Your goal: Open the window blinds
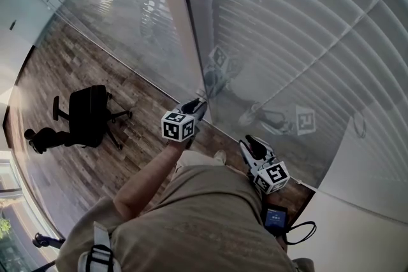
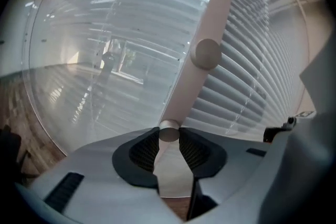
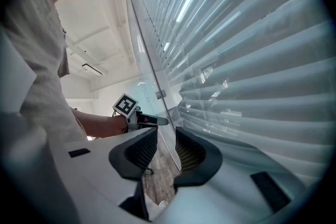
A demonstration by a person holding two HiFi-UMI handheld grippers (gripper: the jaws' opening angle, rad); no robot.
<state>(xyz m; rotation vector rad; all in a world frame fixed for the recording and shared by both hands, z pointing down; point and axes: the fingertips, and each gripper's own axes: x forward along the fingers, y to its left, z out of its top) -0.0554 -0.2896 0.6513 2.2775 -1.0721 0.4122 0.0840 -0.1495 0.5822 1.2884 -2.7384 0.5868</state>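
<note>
- Wood floor point(image 1: 64, 67) lay below, with a black office chair point(image 1: 89, 114) well off to the left gripper's side.
- Window blinds point(image 2: 247, 81) hung behind glass, right in front of both grippers.
- The left gripper point(image 2: 169, 135) squeezed a small round knob point(image 2: 168, 128) on the pale frame post point(image 2: 212, 13).
- Another knob point(image 2: 206, 53) sat higher up that post.
- The right gripper point(image 3: 166, 141) had its jaws apart with nothing between them, near the glass.
</note>
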